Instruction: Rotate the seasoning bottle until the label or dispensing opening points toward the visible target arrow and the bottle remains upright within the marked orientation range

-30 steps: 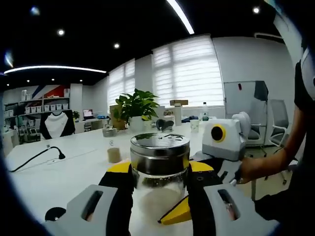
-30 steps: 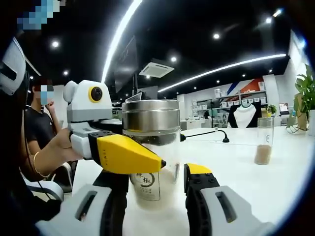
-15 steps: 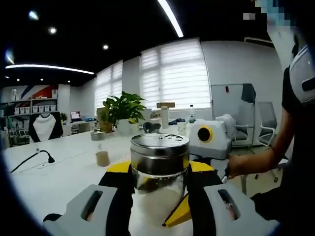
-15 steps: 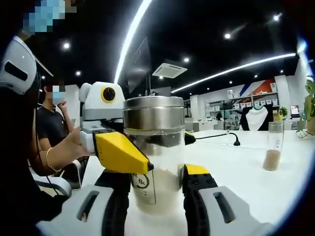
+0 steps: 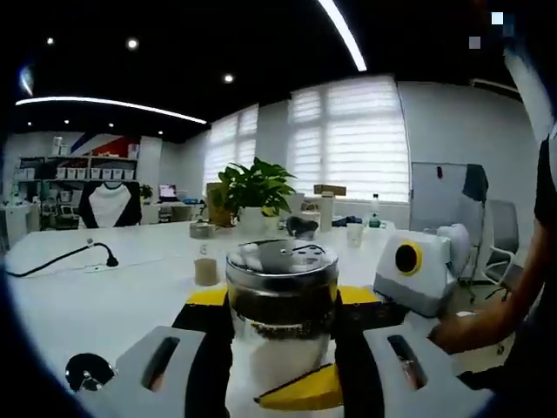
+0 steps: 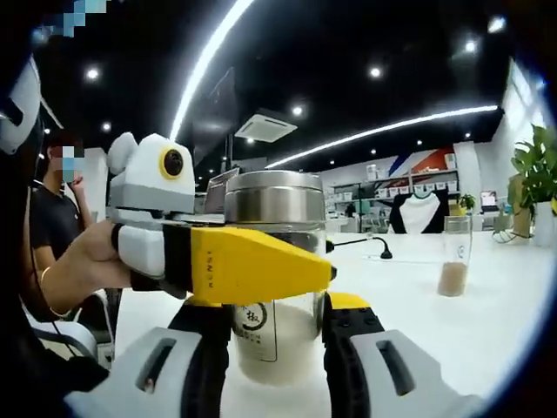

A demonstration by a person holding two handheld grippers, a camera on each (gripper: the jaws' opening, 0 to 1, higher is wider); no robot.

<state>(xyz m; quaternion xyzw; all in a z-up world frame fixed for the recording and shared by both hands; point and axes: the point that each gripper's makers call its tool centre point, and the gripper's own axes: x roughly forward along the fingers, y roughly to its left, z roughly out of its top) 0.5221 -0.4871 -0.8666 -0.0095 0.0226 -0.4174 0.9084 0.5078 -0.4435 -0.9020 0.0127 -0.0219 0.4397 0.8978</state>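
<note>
The seasoning bottle is clear glass with a steel lid and white powder inside, and it stands upright on the white table. My left gripper has its black pads pressed to both sides just under the lid. From the right comes the white body of the right gripper, with one yellow jaw low in front of the bottle. In the right gripper view the bottle shows a round black label. My right gripper is shut on its lower part. The left gripper's yellow finger crosses in front of it.
A small glass jar of brown powder stands farther out on the table. A potted plant and a black cable lie beyond. A person's hand holds the left gripper, and another person sits behind.
In the right gripper view the left gripper's yellow finger has swung further across the bottle toward the right. The label keeps its place between the right jaws. Both views have shifted.
</note>
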